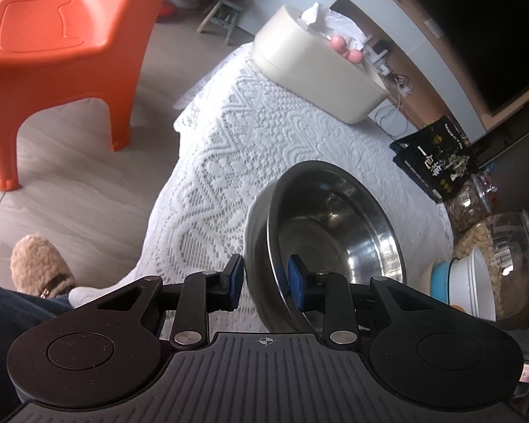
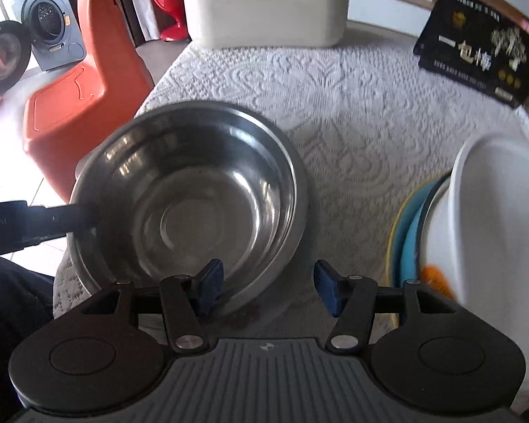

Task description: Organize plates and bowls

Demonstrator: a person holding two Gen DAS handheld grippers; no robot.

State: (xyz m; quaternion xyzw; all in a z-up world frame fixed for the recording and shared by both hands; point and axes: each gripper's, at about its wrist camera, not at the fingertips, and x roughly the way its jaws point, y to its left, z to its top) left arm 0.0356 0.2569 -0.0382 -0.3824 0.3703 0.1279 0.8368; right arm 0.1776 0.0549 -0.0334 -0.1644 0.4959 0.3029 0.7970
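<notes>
1. Worktop (image 2: 352,105): covered by a white lace cloth (image 1: 229,162), with the floor (image 1: 88,183) visible past its left edge.
2. Steel bowl (image 2: 194,190): upright on the cloth near the front left of the worktop, empty, with a wide flat rim. In the left wrist view it looks tilted, rim towards the camera.
3. Left gripper (image 1: 266,278): jaws narrow and set across the bowl's rim, 1 blue pad outside the wall and 1 inside; both pads meet the metal. In the right wrist view its dark finger (image 2: 70,215) reaches the bowl's left rim.
4. Right gripper (image 2: 268,287): jaws moderately wide, nothing between them. The left pad hangs over the bowl's near right rim and the right pad over bare cloth; whether it touches the bowl cannot be told.
5. Dish stack (image 2: 416,232): right of the steel bowl and apart from it. A white bowl (image 2: 493,229) sits in blue and yellow-edged dishes, with an orange patch at its lower side.
6. Tissue box (image 2: 264,10): cream, at the far edge of the worktop, with white tissue (image 1: 321,17) sticking out.
7. Black packet (image 2: 476,60): printed, far right of the worktop.
8. Glass jars (image 1: 504,246): holding dry food, behind the dish stack.
9. Orange chair (image 1: 63,49): on the floor, left of the worktop.
10. Person: 1 fuzzy slipper (image 1: 38,264) on the floor, lower left.
</notes>
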